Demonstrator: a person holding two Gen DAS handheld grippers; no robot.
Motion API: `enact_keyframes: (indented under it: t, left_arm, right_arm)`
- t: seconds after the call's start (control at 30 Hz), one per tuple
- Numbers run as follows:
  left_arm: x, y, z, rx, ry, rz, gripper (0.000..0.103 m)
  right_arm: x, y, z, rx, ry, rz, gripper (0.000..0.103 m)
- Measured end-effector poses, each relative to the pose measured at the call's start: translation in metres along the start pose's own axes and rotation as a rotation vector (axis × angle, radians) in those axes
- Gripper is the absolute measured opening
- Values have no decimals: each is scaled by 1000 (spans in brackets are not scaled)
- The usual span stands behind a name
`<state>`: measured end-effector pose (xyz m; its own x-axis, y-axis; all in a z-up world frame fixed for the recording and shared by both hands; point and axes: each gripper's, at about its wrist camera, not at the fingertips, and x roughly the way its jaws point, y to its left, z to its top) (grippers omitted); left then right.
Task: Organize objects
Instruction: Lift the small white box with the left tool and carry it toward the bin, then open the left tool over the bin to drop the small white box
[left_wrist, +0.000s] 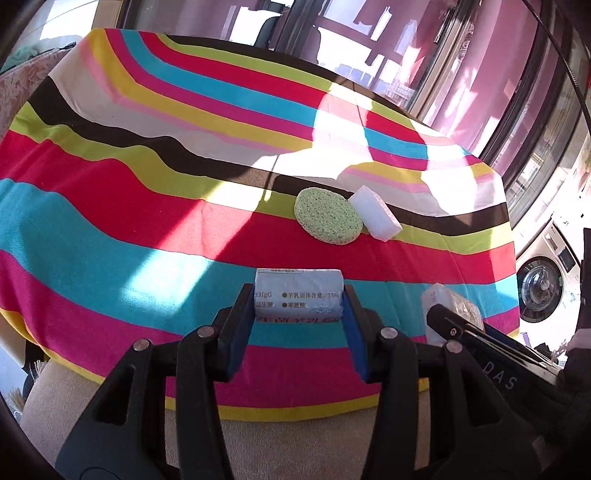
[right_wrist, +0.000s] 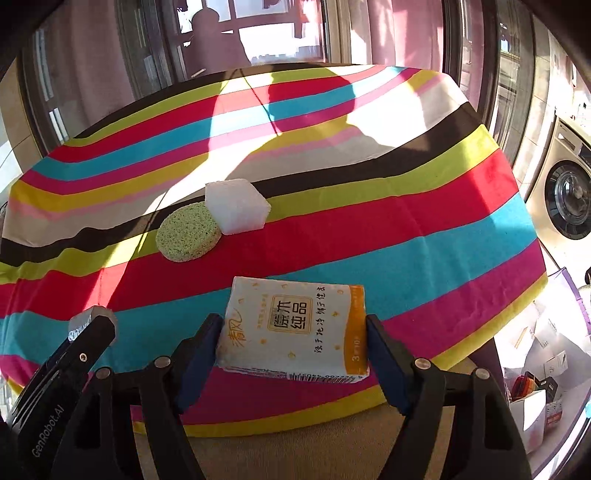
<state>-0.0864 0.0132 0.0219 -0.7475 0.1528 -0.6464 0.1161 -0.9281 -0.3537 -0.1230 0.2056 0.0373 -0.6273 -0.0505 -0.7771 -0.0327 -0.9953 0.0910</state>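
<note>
My left gripper (left_wrist: 298, 303) is shut on a pale blue packet (left_wrist: 297, 295) with printed text, held over the near edge of the striped tablecloth (left_wrist: 110, 206). My right gripper (right_wrist: 293, 334) is shut on a white and orange tissue pack (right_wrist: 293, 330). It shows at the right of the left wrist view (left_wrist: 448, 306). A round green sponge (left_wrist: 328, 220) and a white foam block (left_wrist: 375, 212) lie touching each other on the cloth beyond both grippers; they also show in the right wrist view as sponge (right_wrist: 188, 232) and block (right_wrist: 238, 206).
The striped cloth (right_wrist: 369, 236) covers a table with a beige front edge (left_wrist: 277, 443). Windows and pink curtains (left_wrist: 480, 85) stand behind. A washing machine (right_wrist: 565, 199) is at the right, with boxes on the floor (right_wrist: 535, 387).
</note>
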Motion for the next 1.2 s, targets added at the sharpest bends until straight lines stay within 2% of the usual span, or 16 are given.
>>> enact_keyframes:
  t: [0.17,0.37,0.63,1.2]
  left_arm:
    - [0,-26,-7,19,41,-71,50]
    - [4,-72,-20,89,94,-156,50]
    - [11,-132,-35,192,161,-280,50]
    - [25,-223,-64,324,316,-513,50]
  right_arm:
    - [-12,-31,-5,43,16,-28,77]
    - [-31,-68,-14,78,17,-86,76]
    - [-47,-120,-25,115,20,-217,76]
    - [-65,-218,-47,204,21,-491,76]
